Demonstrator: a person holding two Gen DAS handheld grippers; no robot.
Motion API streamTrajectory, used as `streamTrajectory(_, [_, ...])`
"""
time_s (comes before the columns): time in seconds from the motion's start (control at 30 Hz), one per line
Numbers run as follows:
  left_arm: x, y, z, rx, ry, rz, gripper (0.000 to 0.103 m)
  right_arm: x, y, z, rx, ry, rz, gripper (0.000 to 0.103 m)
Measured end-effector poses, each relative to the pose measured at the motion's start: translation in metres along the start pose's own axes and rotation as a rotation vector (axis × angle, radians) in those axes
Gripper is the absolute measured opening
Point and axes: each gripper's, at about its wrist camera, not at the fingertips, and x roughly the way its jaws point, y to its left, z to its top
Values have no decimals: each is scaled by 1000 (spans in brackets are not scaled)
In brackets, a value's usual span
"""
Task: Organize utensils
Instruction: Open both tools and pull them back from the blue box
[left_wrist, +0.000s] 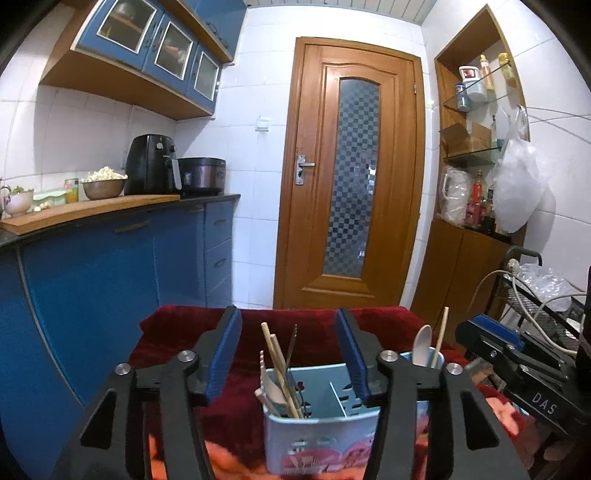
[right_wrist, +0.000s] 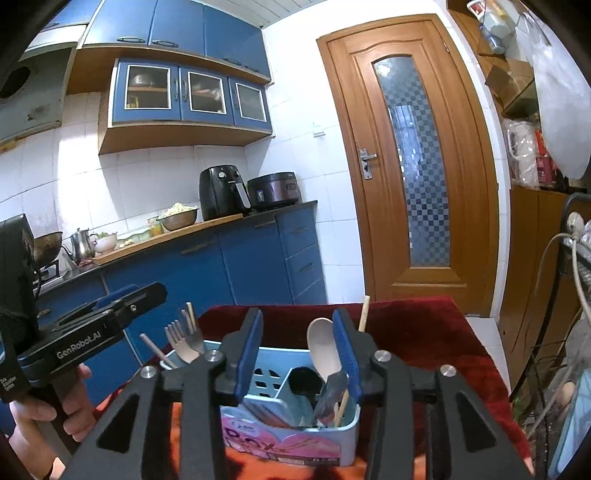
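Utensil caddy (left_wrist: 321, 424) sits on the red-cloth bench (left_wrist: 369, 317), directly ahead of and below both tools. It's the landmark.

Left tool (left_wrist: 291, 354): jaws partly spread, nothing between the pads. It hangs over the caddy's left compartment, where chopsticks (left_wrist: 280, 365) and a fork (right_wrist: 183, 341) stand leaning, long axes near upright.

Right tool (right_wrist: 297, 354): jaws narrower but apart, not clamping. The pale spoon (right_wrist: 325, 350) stands in the caddy's right compartment with its bowl up, just inside the right pad; can't tell if it touches. One more chopstick (right_wrist: 365, 314) sticks up at the caddy's far right corner.

Judgement: everything visible already stands in the caddy, so sorting looks mostly done. If the spoon moves next, the right tool is nearer. Its handle runs down and forward from the tool, so lift along that axis.
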Motion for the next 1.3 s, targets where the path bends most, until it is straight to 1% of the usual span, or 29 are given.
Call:
streamTrajectory(0.03, [-5,0,0,1,3,1,63,-6,3,1,-3,0,3,46])
streamTrajectory(0.07, [-11,0,0,3,8,3,66,-9,5,3,-4,1,5,49])
streamTrajectory(0.1, [-15,1,0,6,12,4,71,-14,8,3,-6,1,9,55])
streamTrajectory(0.13, [-22,0,0,10,18,7,73,-19,11,4,-6,0,13,59])
streamTrajectory(0.2, [-33,-1,-2,21,24,14,79,-31,18,5,-12,3,21,72])
streamTrajectory(0.23, [-41,-2,-4,30,26,19,80,-38,21,5,-16,6,24,75])
streamTrajectory(0.3, [-54,-4,-8,46,30,29,83,-48,27,4,-20,9,26,88])
streamTrajectory(0.33, [-61,-4,-10,53,33,33,83,-56,31,2,-23,12,26,92])
streamTrajectory(0.37, [-69,-5,-11,58,34,36,85,-61,33,1,-24,14,26,99])
streamTrajectory(0.4, [-75,-4,-13,59,34,39,88,-67,36,0,-25,17,25,103])
streamTrajectory(0.43, [-83,-4,-15,58,33,41,89,-72,38,-2,-24,18,22,103])
streamTrajectory(0.5, [-100,-3,-21,56,29,50,97,-85,43,-6,-26,29,18,103])
streamTrajectory(0.57, [-113,1,-23,50,19,60,102,-95,46,-10,-21,35,9,103])
streamTrajectory(0.63, [-130,3,-27,52,2,67,102,-106,48,-15,-16,37,0,103])
streamTrajectory(0.73, [-152,2,-37,68,-1,76,102,-122,52,-26,-9,42,-22,103])
streamTrajectory(0.9, [-179,-1,-62,82,32,71,102,-143,57,-56,13,68,-39,103])
streamTrajectory(1.07, [-187,-4,-96,72,84,70,102,-157,61,-90,41,90,-63,103])
streamTrajectory(1.2, [-192,-6,-121,52,54,115,102,-163,65,-120,41,83,-135,103])
streamTrajectory(1.3, [-195,-3,-138,-14,54,125,102,-168,64,-138,75,72,-156,103])
